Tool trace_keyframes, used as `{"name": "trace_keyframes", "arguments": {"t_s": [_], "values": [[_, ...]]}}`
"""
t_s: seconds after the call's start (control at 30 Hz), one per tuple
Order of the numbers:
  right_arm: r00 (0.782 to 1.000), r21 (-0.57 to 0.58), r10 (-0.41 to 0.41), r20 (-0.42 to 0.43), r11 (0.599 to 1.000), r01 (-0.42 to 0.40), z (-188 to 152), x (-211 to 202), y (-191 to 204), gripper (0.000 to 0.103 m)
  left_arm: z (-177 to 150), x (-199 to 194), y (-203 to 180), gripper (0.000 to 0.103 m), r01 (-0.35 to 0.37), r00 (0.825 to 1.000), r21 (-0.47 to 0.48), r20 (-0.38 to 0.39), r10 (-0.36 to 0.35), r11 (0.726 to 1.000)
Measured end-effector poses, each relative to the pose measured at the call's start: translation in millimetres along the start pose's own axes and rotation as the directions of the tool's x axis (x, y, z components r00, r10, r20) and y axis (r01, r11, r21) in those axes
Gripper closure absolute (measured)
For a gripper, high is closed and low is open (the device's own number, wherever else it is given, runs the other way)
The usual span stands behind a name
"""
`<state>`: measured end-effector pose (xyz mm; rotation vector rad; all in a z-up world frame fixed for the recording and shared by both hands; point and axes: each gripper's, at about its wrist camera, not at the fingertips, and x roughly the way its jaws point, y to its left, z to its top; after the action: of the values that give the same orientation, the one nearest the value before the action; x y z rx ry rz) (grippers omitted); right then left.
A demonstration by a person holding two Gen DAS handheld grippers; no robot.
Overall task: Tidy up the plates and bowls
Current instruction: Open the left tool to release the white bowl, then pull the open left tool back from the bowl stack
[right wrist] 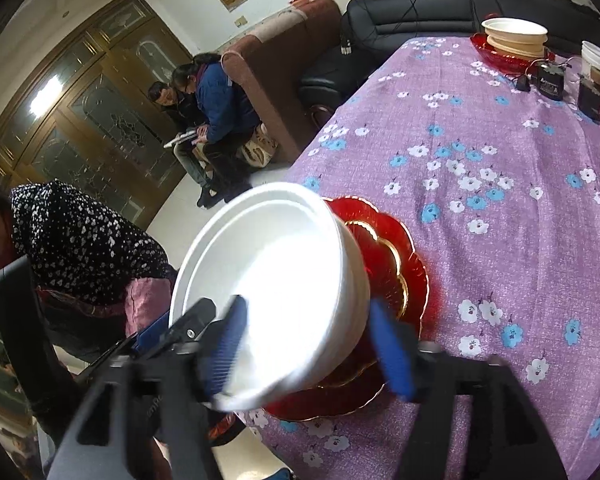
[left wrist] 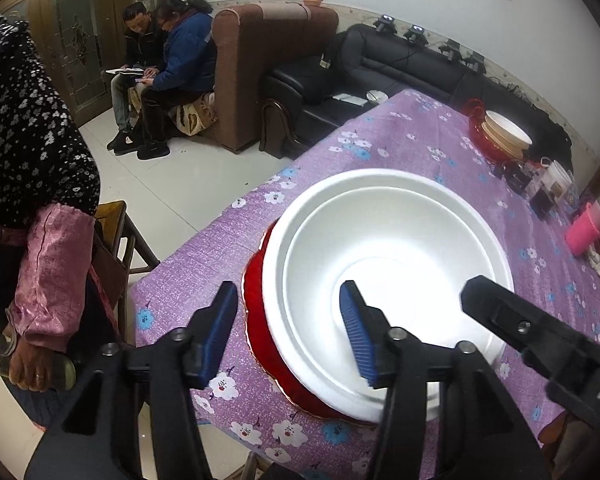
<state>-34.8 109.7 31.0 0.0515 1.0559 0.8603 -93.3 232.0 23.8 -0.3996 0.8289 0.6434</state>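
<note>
Purple floral cloth (left wrist: 380, 152) covered the table in a living room where two people sat on a brown sofa (left wrist: 260, 64) and a black sofa (left wrist: 400, 60) ran along the far wall. Near the table's near-left corner, a white bowl (left wrist: 388, 264) sat nested on red scalloped plates (left wrist: 260, 320), the bowl appearing to hold a second white bowl inside it.

I had the left gripper (left wrist: 288, 332) spread over the bowl's near rim: one blue pad (left wrist: 216, 332) stood outside the bowl above the cloth and the red plate's edge, the other (left wrist: 358, 332) reached inside the bowl. I could see no pad pressing on the rim.

From the right wrist view, my right gripper (right wrist: 312, 344) also stood spread wide, with the white bowl (right wrist: 276, 264) between its fingers. One blue pad (right wrist: 224, 344) lay over the inside of the bowl, the other (right wrist: 392, 352) stood outside its wall above the red plates (right wrist: 412, 264), clear of the wall. The bowl looked tilted there and blurred at its near rim.

At the table's far edge, cream bowls (right wrist: 516, 36) were stacked on another red dish (right wrist: 496, 56), beside small dark devices (right wrist: 550, 80) and a white tub (right wrist: 598, 64). A person in a dotted dark top (left wrist: 24, 132) stood at the table's left side.
</note>
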Motion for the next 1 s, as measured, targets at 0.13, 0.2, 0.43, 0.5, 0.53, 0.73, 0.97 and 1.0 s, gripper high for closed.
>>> {"name": "trace_keyframes", "arguments": {"t_s": [0.13, 0.2, 0.43, 0.5, 0.53, 0.73, 0.97, 1.0], "values": [[1.000, -0.004, 0.011, 0.014, 1.000, -0.011, -2, -9, 2, 0.018, -2, -2, 1, 0.047, 0.005, 1.000, -0.003, -0.012, -0.005, 1.000], [1.000, -0.026, 0.007, 0.018, 1.000, -0.006, -4, -13, 6, 0.017, -4, -3, -2, 0.047, 0.001, 1.000, 0.012, -0.008, -0.001, 1.000], [1.000, -0.122, -0.020, 0.021, 0.992, 0.022, -11, -27, 14, 0.009, -7, -15, -6, 0.047, -0.010, 1.000, 0.048, 0.015, 0.009, 0.999], [0.999, -0.151, -0.034, 0.037, 0.988, 0.039, -13, -35, 15, 0.008, -7, -18, -7, 0.045, -0.006, 1.000, 0.056, 0.018, 0.005, 0.998], [0.998, -0.157, -0.036, 0.043, 0.987, 0.043, -14, -37, 15, 0.008, -8, -18, -9, 0.044, -0.005, 1.000, 0.057, 0.020, 0.004, 0.998], [0.996, -0.199, -0.054, 0.066, 0.978, 0.066, -19, -52, 14, 0.007, -9, -29, -12, 0.043, 0.007, 0.998, 0.069, 0.054, -0.011, 0.998], [0.996, -0.240, -0.071, 0.060, 0.967, 0.083, -26, -58, 10, 0.007, -14, -42, -19, 0.043, 0.027, 0.996, 0.097, 0.087, -0.036, 0.995], [0.995, -0.249, -0.075, 0.060, 0.964, 0.088, -28, -58, 10, 0.007, -15, -43, -20, 0.043, 0.028, 0.995, 0.103, 0.090, -0.038, 0.994]]}}
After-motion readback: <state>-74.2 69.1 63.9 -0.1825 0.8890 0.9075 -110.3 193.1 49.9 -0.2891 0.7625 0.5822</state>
